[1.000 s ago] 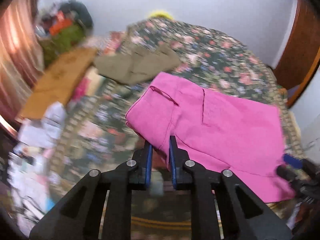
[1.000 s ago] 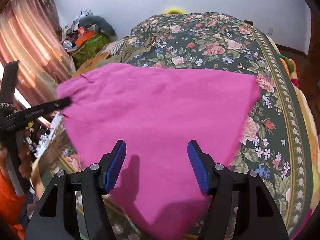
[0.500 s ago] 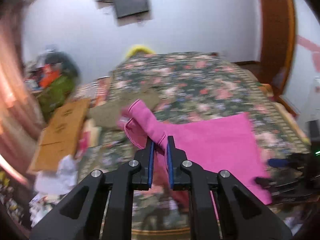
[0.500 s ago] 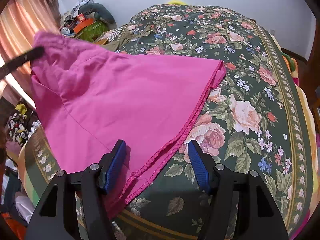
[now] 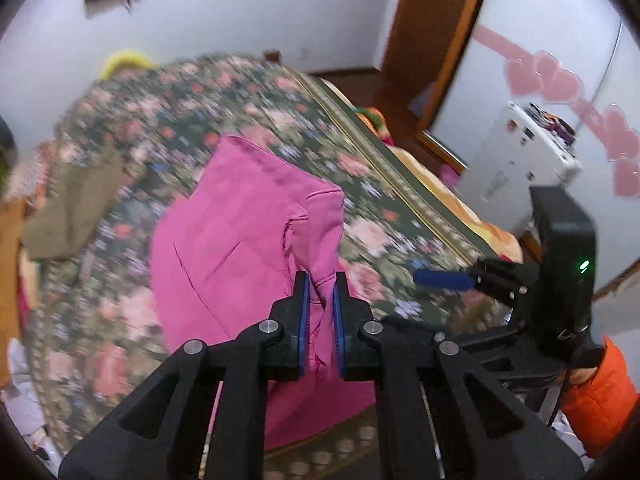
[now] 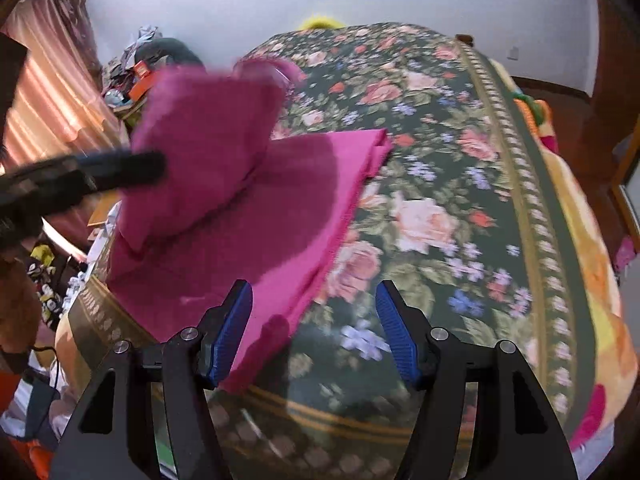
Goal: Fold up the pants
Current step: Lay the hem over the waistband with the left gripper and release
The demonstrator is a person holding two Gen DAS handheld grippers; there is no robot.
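Note:
The pink pants lie on the floral bedspread. My left gripper is shut on the pants' edge and holds that part lifted over the rest. In the right wrist view the raised pink flap hangs above the flat pink layer, with the left gripper as a dark blur at the left. My right gripper is open and empty, low over the pants' near hem at the bed's front edge. It also shows in the left wrist view at the right.
An olive garment lies on the bed's far left. Clutter and a curtain stand to the left of the bed. A white appliance and a wooden door frame stand to the right.
My left gripper has carried the held pants edge up and over to the right, folding the pants onto themselves. My right gripper has stayed open near the front hem.

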